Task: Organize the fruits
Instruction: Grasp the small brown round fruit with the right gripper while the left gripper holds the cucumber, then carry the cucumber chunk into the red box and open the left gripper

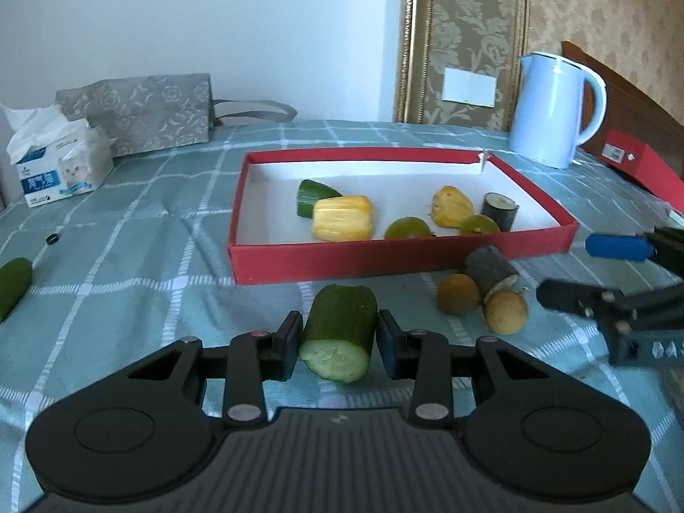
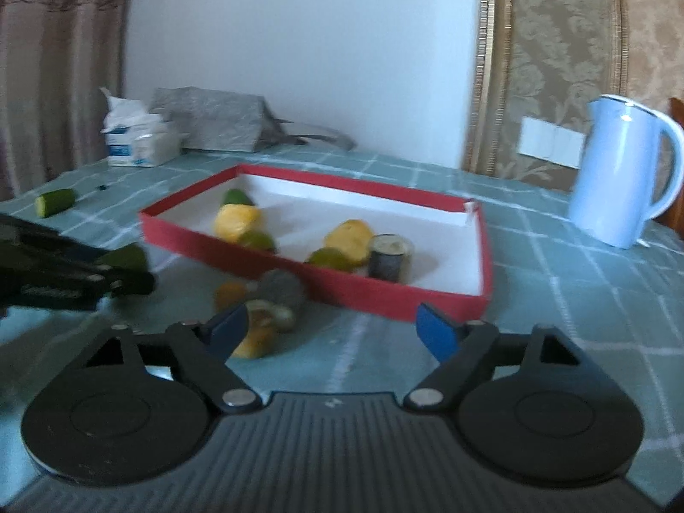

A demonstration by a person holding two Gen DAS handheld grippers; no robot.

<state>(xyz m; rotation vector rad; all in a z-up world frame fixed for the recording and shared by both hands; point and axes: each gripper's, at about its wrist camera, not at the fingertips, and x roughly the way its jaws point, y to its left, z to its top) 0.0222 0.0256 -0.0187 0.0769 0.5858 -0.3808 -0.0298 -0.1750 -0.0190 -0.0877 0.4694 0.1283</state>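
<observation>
The left tongs [image 1: 337, 344] squeeze a cucumber piece [image 1: 340, 333] just in front of the red box [image 1: 402, 256] on the worktop [image 1: 128, 231]. The right tongs [image 2: 331, 331] are wide open, holding nothing.

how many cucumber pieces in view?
3: one green cut cucumber chunk between the left gripper fingers, one in the red cardboard tray, one on the cloth far left. None obviously hidden.

White wall [image 1: 213, 21], damask wallpaper [image 1: 598, 8]
</observation>
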